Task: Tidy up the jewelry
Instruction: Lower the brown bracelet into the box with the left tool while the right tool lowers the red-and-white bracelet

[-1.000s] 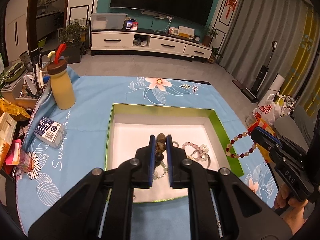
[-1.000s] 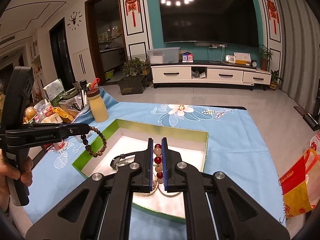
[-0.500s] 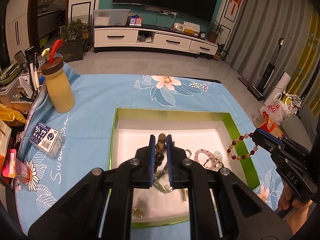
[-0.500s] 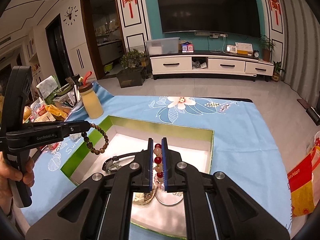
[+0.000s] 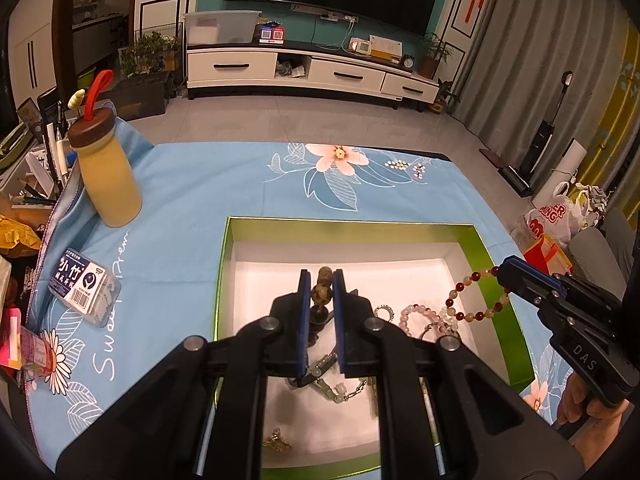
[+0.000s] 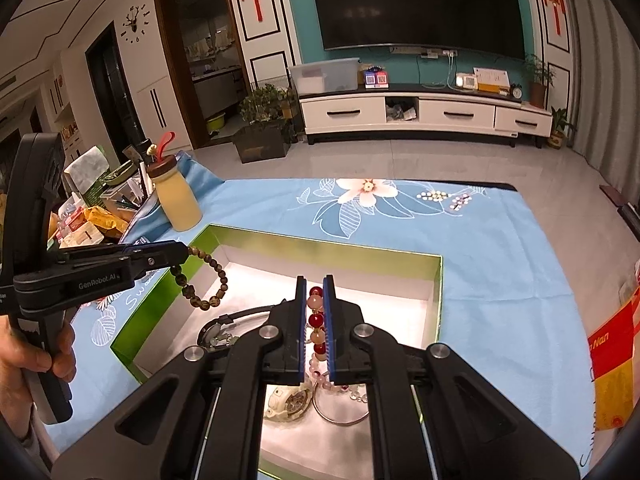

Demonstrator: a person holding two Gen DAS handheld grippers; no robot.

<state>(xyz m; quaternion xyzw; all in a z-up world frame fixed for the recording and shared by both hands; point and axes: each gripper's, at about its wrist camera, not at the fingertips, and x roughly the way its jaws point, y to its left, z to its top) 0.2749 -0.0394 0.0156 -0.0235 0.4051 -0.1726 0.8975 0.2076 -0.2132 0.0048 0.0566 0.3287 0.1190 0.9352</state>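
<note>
claws above green box rim, bracelets dangling

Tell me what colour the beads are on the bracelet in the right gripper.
Dark red and pale pink beads, clearest in the right wrist view.

Your left gripper body covers the box's near floor; pieces at 6 o'clock are blurred, can't ID them. Right gripper hides most of the red-and-cream bracelet. Yellow-red bag cut off at 3 o'clock. Your hand cropped at 9 o'clock.
</note>
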